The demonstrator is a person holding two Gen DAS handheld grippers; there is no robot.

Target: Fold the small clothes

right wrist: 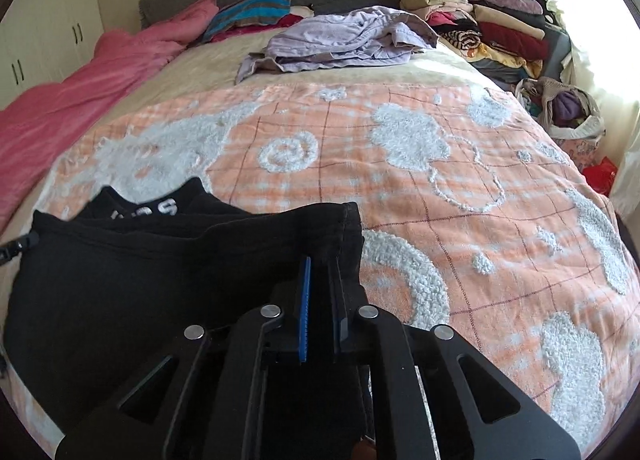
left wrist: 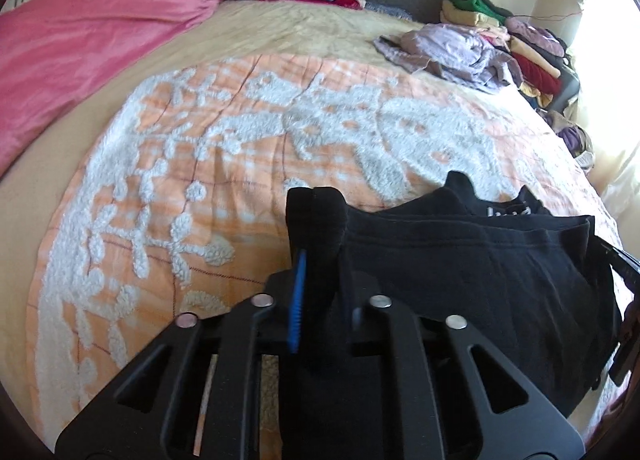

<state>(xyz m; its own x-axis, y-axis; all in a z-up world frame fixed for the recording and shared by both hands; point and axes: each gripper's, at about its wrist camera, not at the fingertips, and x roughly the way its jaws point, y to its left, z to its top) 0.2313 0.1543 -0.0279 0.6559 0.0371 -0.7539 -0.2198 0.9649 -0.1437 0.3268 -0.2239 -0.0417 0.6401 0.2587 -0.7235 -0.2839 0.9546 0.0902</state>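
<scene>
A small black garment [left wrist: 480, 260] with white lettering at its waistband hangs stretched between my two grippers, just above the orange and white bedspread [left wrist: 240, 164]. My left gripper [left wrist: 316, 220] is shut on its left corner. My right gripper [right wrist: 324, 260] is shut on its right corner; the garment [right wrist: 160, 280] spreads to the left of it in the right wrist view. The right gripper's black frame shows at the far right edge of the left wrist view.
A crumpled lilac garment [right wrist: 344, 40] lies further up the bed. Stacks of folded clothes [right wrist: 492, 20] stand at the far right by the headboard. A pink blanket [left wrist: 80, 60] lies along the left side. A bag of clothes [right wrist: 568, 112] sits beside the bed on the right.
</scene>
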